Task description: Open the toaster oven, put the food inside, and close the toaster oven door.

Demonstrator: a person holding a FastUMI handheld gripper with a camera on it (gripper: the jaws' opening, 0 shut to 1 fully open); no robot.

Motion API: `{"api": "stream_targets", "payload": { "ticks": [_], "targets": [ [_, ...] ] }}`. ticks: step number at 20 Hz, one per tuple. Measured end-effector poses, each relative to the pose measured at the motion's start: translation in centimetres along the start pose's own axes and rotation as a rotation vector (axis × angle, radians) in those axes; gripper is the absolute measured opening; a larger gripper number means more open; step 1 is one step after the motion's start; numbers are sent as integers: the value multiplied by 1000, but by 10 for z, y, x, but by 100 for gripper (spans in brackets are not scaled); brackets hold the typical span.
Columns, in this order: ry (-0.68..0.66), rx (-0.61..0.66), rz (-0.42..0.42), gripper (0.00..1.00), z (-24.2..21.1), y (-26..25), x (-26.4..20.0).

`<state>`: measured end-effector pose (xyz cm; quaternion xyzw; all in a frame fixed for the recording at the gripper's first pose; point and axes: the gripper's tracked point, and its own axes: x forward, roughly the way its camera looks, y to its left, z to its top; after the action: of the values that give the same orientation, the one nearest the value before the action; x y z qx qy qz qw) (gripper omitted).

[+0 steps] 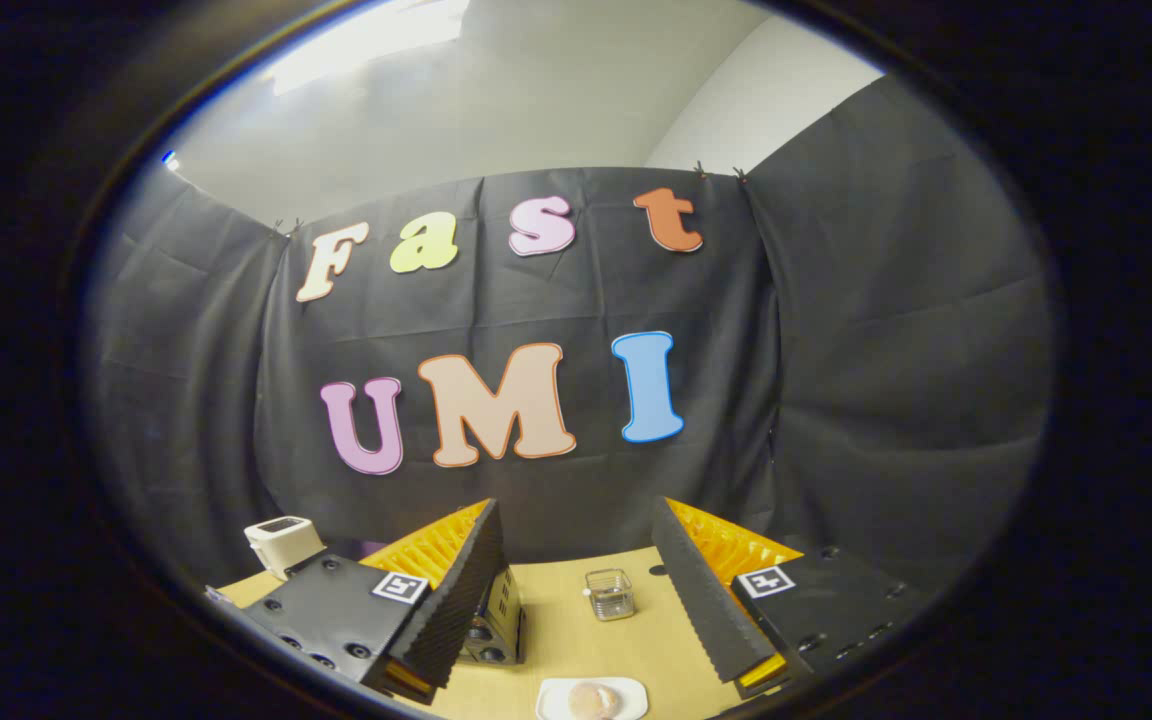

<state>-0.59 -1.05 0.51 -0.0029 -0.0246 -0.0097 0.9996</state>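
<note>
My gripper [576,560] is held high above the wooden table [576,640], fingers spread wide apart with nothing between them. Below, between the fingers, a round bun [593,700] lies on a small white plate [553,694]. The dark toaster oven [498,625] stands on the table, mostly hidden behind my left finger [456,600]; only its side with round knobs shows, so I cannot tell how its door stands.
A small clear glass jar [609,594] stands on the table beyond the plate, between the fingers. A white boxy appliance [283,545] sits at the far left of the table. Black cloth walls close the booth behind and at both sides.
</note>
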Motion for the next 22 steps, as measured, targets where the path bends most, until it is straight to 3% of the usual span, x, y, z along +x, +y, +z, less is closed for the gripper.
{"api": "stream_targets", "payload": {
  "ticks": [14,22],
  "targets": [
    [64,-21,33,96,-41,14,13],
    [126,60,137,96,-96,56,24]
  ]
}}
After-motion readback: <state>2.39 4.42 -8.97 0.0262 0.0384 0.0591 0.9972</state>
